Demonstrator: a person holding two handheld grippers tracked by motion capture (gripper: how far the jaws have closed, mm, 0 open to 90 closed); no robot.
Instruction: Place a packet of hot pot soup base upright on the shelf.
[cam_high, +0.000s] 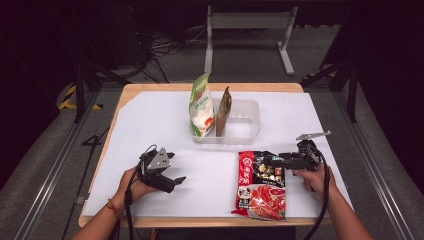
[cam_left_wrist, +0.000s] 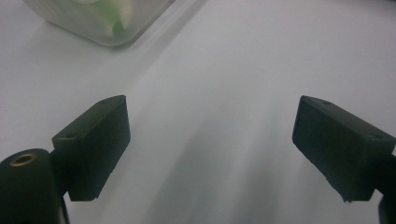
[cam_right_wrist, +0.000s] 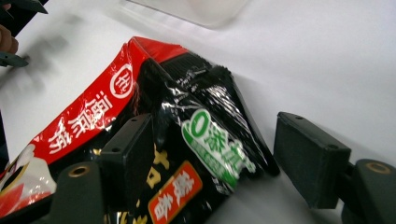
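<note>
Right gripper (cam_right_wrist: 212, 158) released, jaws straddling red-and-black pouch (cam_high: 262, 184) corner for pickup; left gripper (cam_left_wrist: 210, 140) released, idle left of pouch.

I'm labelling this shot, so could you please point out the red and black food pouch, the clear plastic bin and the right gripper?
Red and black food pouch (cam_high: 262, 184), high view, printed front.
Clear plastic bin (cam_high: 248, 106), high view, far rim.
Right gripper (cam_right_wrist: 215, 163), right gripper view, midway between its open jaws.

Printed on the red-and-black packet (cam_right_wrist: 187, 154), centre of the right gripper view: "0添加" on a green-white badge, white Chinese characters along the red band, otherwise illegible.
</note>
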